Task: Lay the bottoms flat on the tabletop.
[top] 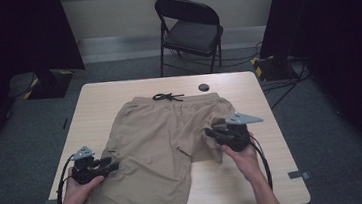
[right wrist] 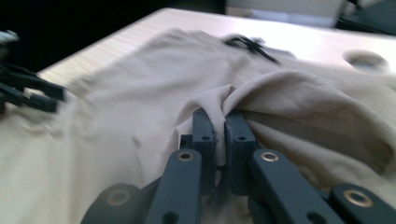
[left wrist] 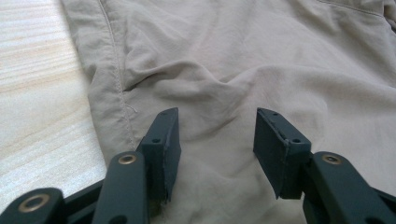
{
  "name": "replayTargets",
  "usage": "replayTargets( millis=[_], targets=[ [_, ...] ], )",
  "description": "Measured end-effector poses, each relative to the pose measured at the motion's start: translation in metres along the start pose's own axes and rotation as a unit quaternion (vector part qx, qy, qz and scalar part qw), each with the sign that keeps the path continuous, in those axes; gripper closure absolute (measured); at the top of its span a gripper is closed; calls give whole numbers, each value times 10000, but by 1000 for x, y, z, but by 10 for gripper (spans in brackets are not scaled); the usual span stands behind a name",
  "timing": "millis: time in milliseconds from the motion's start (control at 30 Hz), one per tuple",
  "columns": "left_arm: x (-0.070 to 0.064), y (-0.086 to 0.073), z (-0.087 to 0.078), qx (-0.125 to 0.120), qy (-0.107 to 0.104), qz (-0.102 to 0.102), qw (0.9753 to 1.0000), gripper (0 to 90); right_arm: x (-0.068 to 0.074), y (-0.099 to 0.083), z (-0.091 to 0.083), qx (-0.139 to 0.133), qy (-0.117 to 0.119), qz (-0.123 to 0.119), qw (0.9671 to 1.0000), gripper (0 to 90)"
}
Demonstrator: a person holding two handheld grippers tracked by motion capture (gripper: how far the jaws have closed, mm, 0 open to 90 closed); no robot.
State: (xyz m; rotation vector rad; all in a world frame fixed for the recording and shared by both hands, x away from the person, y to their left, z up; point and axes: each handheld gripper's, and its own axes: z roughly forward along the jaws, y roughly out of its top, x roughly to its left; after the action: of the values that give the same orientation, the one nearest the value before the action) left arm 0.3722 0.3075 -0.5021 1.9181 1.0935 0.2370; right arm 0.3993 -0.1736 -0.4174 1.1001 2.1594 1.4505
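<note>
Recording studio, black curtains (top: 16, 32), folding chair (top: 191, 28)

Shorts' (top: 148, 150) near hem cut off; far left tongs (right wrist: 28, 93) blurred.

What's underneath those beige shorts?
The beige fabric shorts lie on a light wooden table, bare around them. Anything beneath the cloth is covered. The right claw pinches one fold.

Left tool (top: 109, 165) rests low, jaws spread wide; right tool (top: 213, 130) raised, jaws pinched together
</note>
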Motion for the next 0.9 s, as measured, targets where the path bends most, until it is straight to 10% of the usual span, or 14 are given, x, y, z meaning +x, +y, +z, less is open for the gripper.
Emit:
replayTargets(
  millis=[267, 500, 633, 900],
  targets=[
    [0, 0, 0, 10, -13, 34, 10000, 506, 46, 56, 79, 131, 686, -316, 9971, 845],
    [0, 0, 0, 27, 0, 72, 10000, 505, 61, 39, 152, 932, 794, -233, 9922, 720],
    [1, 0, 0, 14, -31, 70, 10000, 505, 58, 24, 150, 1045, 790, -188, 9912, 552],
    [0, 0, 0, 18, 10, 76, 10000, 505, 49, 20, 87, 581, 693, -201, 9957, 415]
  ],
)
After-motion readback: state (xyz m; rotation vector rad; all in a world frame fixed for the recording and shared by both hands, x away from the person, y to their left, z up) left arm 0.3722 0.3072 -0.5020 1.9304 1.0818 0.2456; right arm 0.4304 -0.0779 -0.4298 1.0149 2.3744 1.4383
